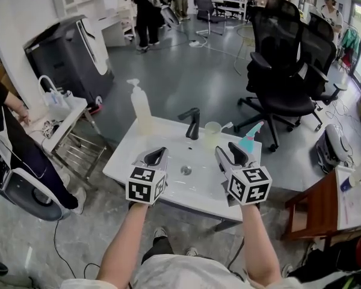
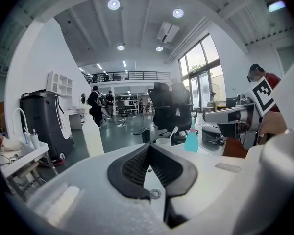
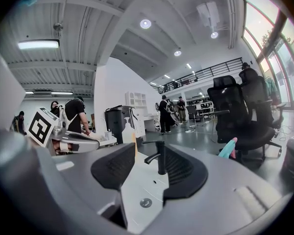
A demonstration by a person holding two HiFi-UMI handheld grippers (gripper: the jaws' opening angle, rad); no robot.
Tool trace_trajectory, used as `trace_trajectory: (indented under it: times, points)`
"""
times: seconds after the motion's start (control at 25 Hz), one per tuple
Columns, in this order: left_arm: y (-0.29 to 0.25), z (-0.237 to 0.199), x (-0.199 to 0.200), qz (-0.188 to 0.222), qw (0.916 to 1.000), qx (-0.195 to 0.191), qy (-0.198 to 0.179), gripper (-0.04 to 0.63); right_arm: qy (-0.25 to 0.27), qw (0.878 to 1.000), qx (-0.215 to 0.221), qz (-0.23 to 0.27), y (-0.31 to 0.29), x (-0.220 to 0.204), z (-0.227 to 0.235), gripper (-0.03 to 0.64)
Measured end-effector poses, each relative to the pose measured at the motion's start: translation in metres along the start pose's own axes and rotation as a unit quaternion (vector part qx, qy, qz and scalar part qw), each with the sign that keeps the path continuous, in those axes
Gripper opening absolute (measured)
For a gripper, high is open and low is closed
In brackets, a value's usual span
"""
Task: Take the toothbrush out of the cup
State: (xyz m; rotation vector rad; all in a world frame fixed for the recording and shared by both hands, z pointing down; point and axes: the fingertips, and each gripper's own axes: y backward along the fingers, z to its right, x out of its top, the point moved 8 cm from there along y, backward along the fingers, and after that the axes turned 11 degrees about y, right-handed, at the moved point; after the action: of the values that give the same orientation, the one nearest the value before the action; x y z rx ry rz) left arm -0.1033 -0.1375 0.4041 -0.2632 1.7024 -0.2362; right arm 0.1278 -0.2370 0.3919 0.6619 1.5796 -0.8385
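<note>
A translucent cup (image 1: 212,132) stands on the white sink counter (image 1: 123,164) just right of the black faucet (image 1: 193,123). A white toothbrush (image 1: 226,126) leans out of the cup to the right. In the left gripper view the cup (image 2: 162,141) and toothbrush (image 2: 173,132) sit ahead, right of the jaw line. My left gripper (image 1: 158,153) hovers over the basin with its tips meeting and nothing held (image 2: 148,148). My right gripper (image 1: 230,151) is open and empty, short of the cup; the faucet (image 3: 159,157) shows through its gap (image 3: 149,152).
A soap dispenser (image 1: 141,107) stands at the counter's back left and a teal spray bottle (image 1: 251,138) at its right end. Black office chairs (image 1: 283,71) are behind, a wooden table (image 1: 325,203) to the right, a small side table (image 1: 63,122) to the left. People stand far back.
</note>
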Motion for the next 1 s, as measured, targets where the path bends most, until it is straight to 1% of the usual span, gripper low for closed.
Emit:
trace_trajectory:
  times: [0.24, 0.48, 0.72, 1.0]
  points:
    - [-0.035, -0.014, 0.006, -0.005, 0.9997, -0.026, -0.002, 0.005, -0.002, 1.0, -0.022, -0.01, -0.026, -0.003, 0.013, 0.172]
    - [-0.08, -0.048, 0.023, -0.002, 0.9988, -0.048, -0.005, 0.005, 0.0, 0.999, -0.042, -0.015, -0.073, 0.003, 0.025, 0.181]
    - [-0.125, -0.085, 0.052, -0.007, 0.9958, -0.089, -0.018, 0.005, -0.005, 0.997, -0.072, -0.025, -0.127, 0.017, 0.028, 0.187]
    - [-0.169, -0.121, 0.075, -0.012, 0.9892, -0.142, -0.033, 0.005, -0.009, 0.993, -0.115, -0.034, -0.173, 0.03, 0.026, 0.199]
